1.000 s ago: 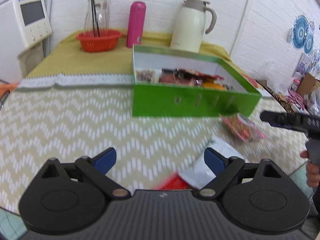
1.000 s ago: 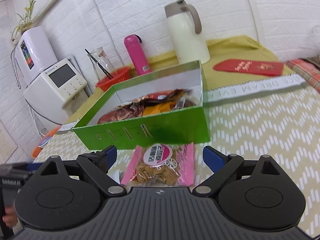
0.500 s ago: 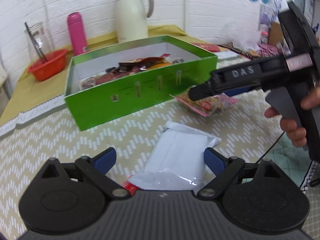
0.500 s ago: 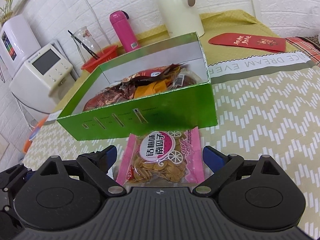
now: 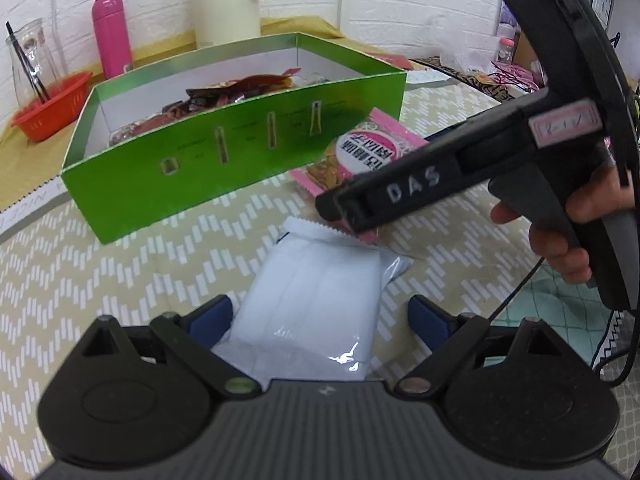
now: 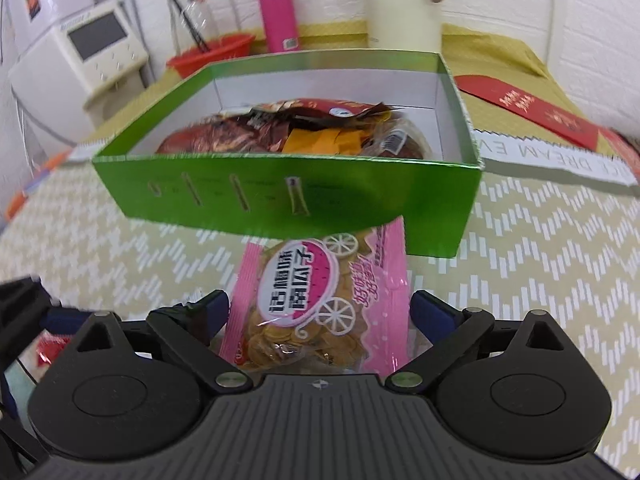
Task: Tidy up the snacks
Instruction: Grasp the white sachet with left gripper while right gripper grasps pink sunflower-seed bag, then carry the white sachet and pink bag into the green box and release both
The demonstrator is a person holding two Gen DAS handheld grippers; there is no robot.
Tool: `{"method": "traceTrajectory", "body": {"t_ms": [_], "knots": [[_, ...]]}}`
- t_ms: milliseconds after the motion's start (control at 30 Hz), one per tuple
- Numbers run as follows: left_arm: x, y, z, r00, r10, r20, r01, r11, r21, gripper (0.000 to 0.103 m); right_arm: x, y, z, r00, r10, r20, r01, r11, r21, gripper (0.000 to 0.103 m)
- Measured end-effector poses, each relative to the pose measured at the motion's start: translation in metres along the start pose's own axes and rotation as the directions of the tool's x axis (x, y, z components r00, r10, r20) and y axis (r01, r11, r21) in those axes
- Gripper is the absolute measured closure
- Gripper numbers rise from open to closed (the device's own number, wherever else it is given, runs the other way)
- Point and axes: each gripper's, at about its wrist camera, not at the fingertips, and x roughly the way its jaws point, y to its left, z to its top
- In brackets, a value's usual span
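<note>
L gripper (image 5: 320, 316): jaws wide open, straddling white pack, not gripping.
White pack (image 5: 316, 300): flat on counter (image 5: 120, 280), in front of box, near edge by the L jaws.
R gripper (image 6: 320, 312): jaws open either side of pink pack; L pad looks just beside its edge, contact unclear.
Pink pack (image 6: 320, 300): seed snack, far end against box front wall; seems tilted up, can't tell if lifted.
Box (image 6: 280, 200): green, open top, already holds several snack packs (image 6: 296, 132).
Behind box: pink flask (image 6: 278, 8), cream jug (image 5: 228, 0), red basket (image 5: 52, 104).
</note>
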Motion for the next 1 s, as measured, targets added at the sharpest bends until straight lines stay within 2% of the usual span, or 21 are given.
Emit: {"method": "traceTrajectory", "body": {"t_ms": [133, 333, 400, 600, 733, 1000], "knots": [[0.000, 0.000, -0.001, 1.000, 0.013, 0.013, -0.013, 1.000, -0.017, 0.017, 0.002, 0.005, -0.003, 1.000, -0.030, 0.000, 0.029, 0.998, -0.063, 0.000], [-0.002, -0.001, -0.002, 0.999, 0.040, 0.027, -0.039, 0.999, -0.034, 0.022, -0.003, 0.002, -0.006, 0.999, -0.032, 0.028, 0.033, 0.998, -0.054, 0.000], [-0.003, -0.001, -0.002, 0.998, 0.055, 0.033, -0.054, 0.998, -0.043, 0.025, -0.005, 0.000, -0.007, 0.999, -0.031, 0.037, 0.033, 0.999, -0.041, 0.000], [-0.005, -0.002, -0.005, 0.996, 0.076, 0.050, -0.073, 0.996, -0.054, 0.026, -0.013, -0.006, -0.012, 0.997, -0.032, 0.063, 0.031, 0.999, 0.018, 0.000], [-0.007, -0.003, -0.009, 0.994, 0.088, 0.068, -0.083, 0.994, -0.069, 0.032, -0.022, -0.013, -0.015, 0.997, -0.012, 0.080, 0.006, 0.997, 0.071, 0.000], [-0.011, -0.007, -0.011, 0.990, 0.114, 0.088, -0.106, 0.991, -0.084, 0.038, -0.029, -0.018, -0.023, 0.995, 0.004, 0.098, -0.015, 0.994, 0.107, 0.000]]}}
